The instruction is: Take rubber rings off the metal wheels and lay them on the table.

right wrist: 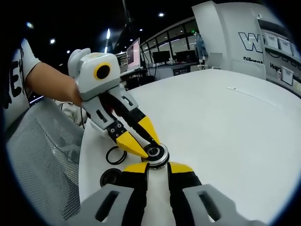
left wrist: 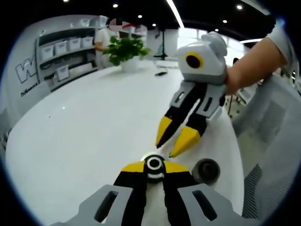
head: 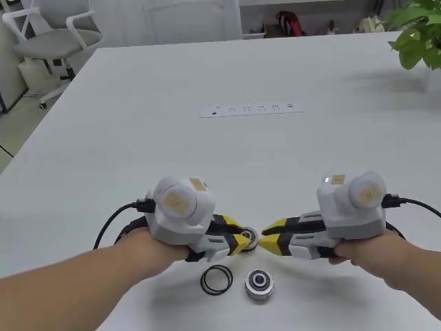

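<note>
The left gripper [head: 240, 238] is clamping a wheel [head: 250, 238] while the right gripper [head: 264, 234] is hovering beside it, jaws apart.

Both forearms are reaching in low over the tabletop, the left hand [head: 148, 249] and right hand [head: 372, 254] each wrapping a gripper. The left gripper [head: 240, 238] is pointing right, its fingers clamping a metal wheel [left wrist: 154, 165]. The right gripper [head: 264, 234] is facing it, nearly tip to tip, its fingers [left wrist: 186, 140] standing slightly apart.
</note>
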`<state>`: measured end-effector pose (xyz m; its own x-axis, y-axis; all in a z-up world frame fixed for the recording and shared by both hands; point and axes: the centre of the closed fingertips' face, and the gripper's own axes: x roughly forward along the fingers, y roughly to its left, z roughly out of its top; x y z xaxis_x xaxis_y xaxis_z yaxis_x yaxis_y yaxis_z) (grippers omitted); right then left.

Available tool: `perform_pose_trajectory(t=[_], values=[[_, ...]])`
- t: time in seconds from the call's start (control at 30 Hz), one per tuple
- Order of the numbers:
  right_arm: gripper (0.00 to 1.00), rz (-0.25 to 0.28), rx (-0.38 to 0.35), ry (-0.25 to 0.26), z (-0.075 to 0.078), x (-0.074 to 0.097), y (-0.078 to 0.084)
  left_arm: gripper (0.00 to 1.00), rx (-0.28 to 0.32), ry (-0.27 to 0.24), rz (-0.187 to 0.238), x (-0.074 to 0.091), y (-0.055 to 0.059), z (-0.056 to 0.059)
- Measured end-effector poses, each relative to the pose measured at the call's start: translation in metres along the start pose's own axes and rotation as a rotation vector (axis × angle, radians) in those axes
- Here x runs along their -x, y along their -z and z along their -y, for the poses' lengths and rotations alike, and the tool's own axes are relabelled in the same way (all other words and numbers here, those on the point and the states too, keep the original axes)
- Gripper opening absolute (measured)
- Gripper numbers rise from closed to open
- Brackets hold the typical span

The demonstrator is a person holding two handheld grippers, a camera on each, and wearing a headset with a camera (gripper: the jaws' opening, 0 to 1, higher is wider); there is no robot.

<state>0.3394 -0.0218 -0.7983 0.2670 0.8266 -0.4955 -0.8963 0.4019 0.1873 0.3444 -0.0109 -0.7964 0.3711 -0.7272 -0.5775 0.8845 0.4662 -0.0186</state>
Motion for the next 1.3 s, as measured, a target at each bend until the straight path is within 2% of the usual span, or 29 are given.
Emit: perform_pose_trajectory(t=[0.1,0.5,0.63,0.73,0.97,1.3], values=[[0.19,-0.006,0.012,-0.009,-0.002,-0.001,0.002,0.12,-0.001,0.003,0.0,0.0,0.0,0.0],[0.23,-0.027,0.034,-0.028,-0.011,-0.014,0.004,0.13,0.002,0.009,-0.002,0.002,0.001,0.001],[0.27,-0.041,0.03,-0.017,-0.01,-0.018,0.008,0.13,0.012,0.009,0.002,0.002,0.001,0.003],[0.29,-0.026,0.02,-0.005,-0.009,-0.021,0.006,0.13,0.027,0.01,0.012,0.002,0.001,0.005],[0.25,-0.026,0.039,0.011,-0.01,-0.02,0.005,0.13,0.029,0.007,0.019,0.002,0.001,0.006],[0.21,-0.03,0.046,0.0,-0.009,-0.013,0.009,0.12,0.036,0.003,0.034,0.001,0.001,0.006]])
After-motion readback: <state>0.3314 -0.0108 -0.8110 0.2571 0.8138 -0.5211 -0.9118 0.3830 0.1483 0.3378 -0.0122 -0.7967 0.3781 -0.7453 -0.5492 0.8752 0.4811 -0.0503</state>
